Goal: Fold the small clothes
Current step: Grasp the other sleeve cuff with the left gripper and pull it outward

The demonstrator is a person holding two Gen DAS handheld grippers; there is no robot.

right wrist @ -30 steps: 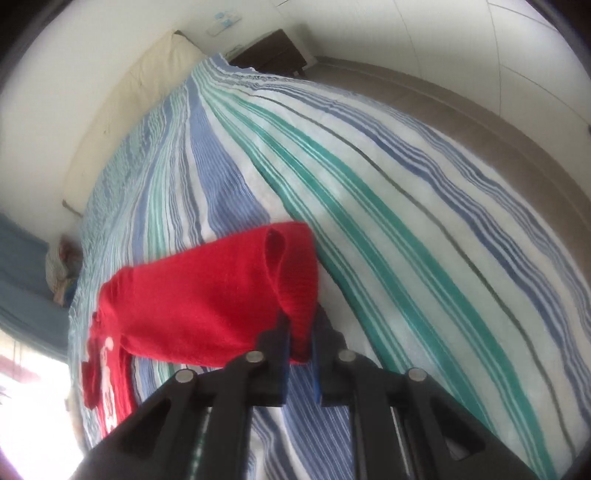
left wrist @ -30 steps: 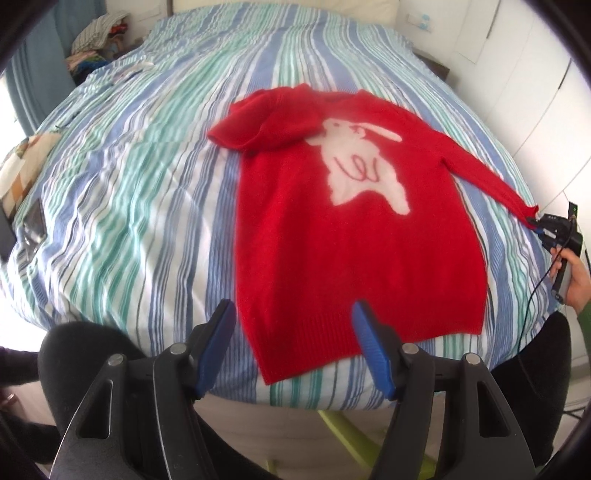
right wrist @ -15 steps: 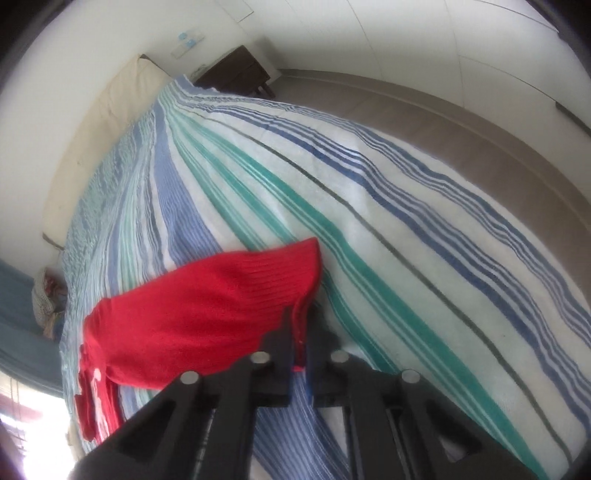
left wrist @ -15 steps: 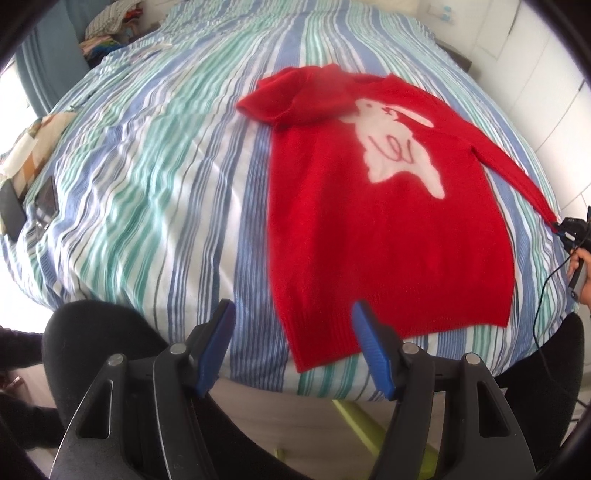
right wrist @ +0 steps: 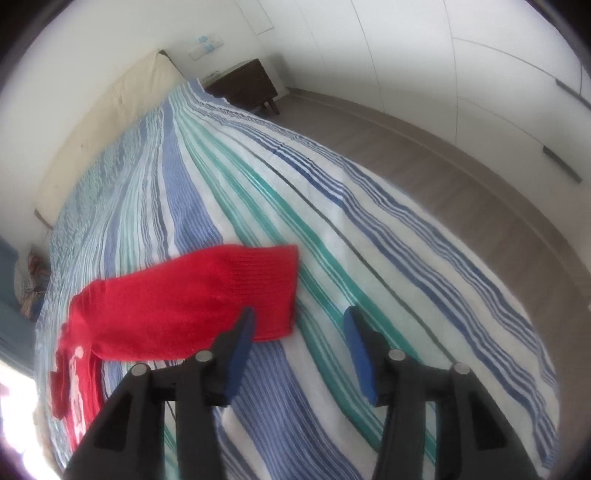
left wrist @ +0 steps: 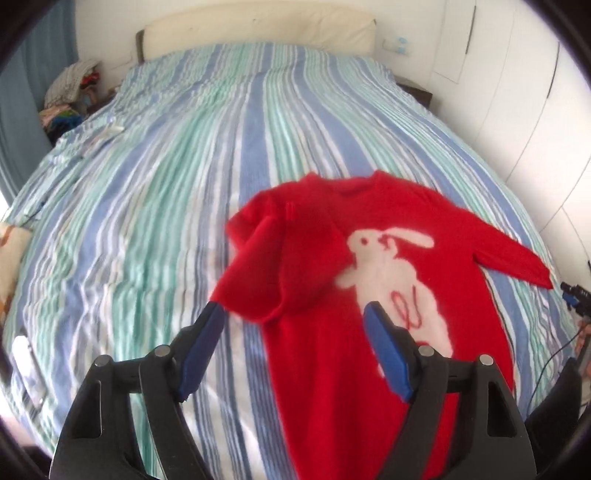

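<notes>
A red sweater (left wrist: 332,295) with a white rabbit on the front lies flat on the striped bed (left wrist: 166,184). Its left sleeve is folded in over the chest; its right sleeve (right wrist: 192,302) stretches out to the side. My left gripper (left wrist: 291,325) is open and empty, just above the folded sleeve's cuff. My right gripper (right wrist: 299,325) is open and empty, with the right sleeve's cuff lying on the bed at its left fingertip. The right gripper also shows small at the bed's right edge in the left wrist view (left wrist: 572,295).
A cream headboard (left wrist: 258,33) and white wardrobe doors (left wrist: 517,92) border the bed. A dark nightstand (right wrist: 243,85) stands by the wall. A pile of clothes (left wrist: 70,96) sits at the far left. Wooden floor (right wrist: 461,177) runs along the bed's right side.
My right gripper has opened and let go of the sleeve cuff, which now lies flat on the bed. My left gripper has moved forward from the hem to the folded left sleeve.
</notes>
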